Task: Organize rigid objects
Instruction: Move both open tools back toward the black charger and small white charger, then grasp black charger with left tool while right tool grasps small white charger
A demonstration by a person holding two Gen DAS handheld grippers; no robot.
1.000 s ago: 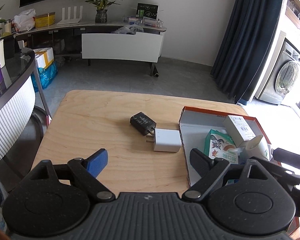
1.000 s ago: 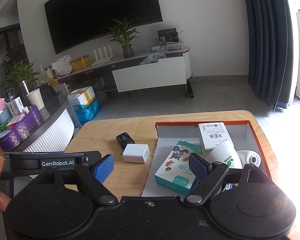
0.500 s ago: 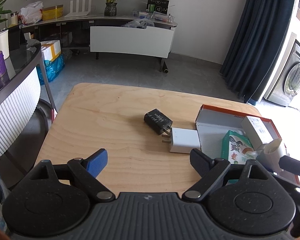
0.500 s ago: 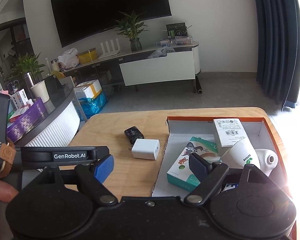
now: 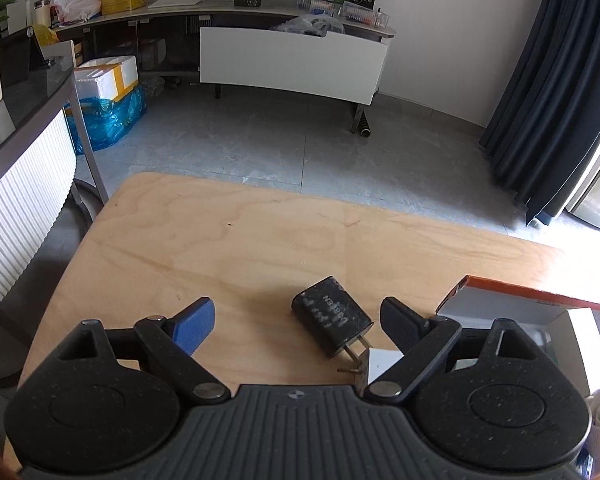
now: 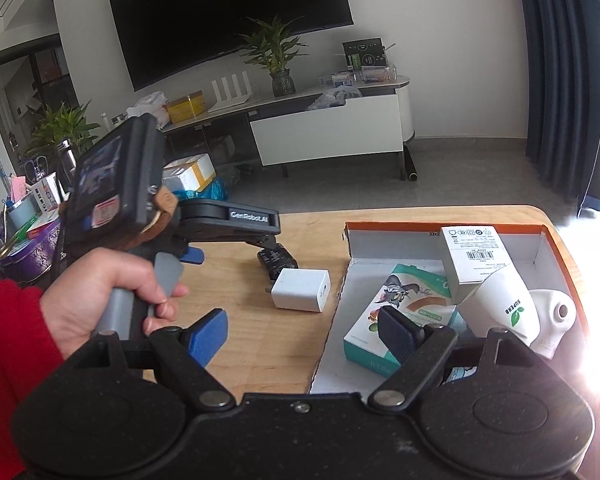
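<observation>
A black charger (image 5: pixel 332 326) lies on the wooden table (image 5: pixel 220 248), its prongs toward a white charger (image 5: pixel 384 364). My left gripper (image 5: pixel 296 322) is open around the black charger, which sits nearer the black finger; neither pad touches it. In the right wrist view a hand (image 6: pixel 112 292) in a red sleeve holds the left gripper (image 6: pixel 232 252) over the black charger (image 6: pixel 278 258), with the white charger (image 6: pixel 300 290) just in front. My right gripper (image 6: pixel 303 330) is open and empty, near the left edge of the orange-rimmed box (image 6: pixel 440 225).
The box holds a green-white carton (image 6: pixel 396 308), a barcoded white carton (image 6: pixel 476 256), a white tube (image 6: pixel 504 304) and a white round device (image 6: pixel 552 312). A ribbed white counter (image 5: pixel 16 216) stands left of the table. Beyond the far edge lies grey floor.
My left gripper has moved forward and right, so the black charger now lies between its fingers. It and the hand now show large in the right wrist view. The right gripper has hardly moved.
</observation>
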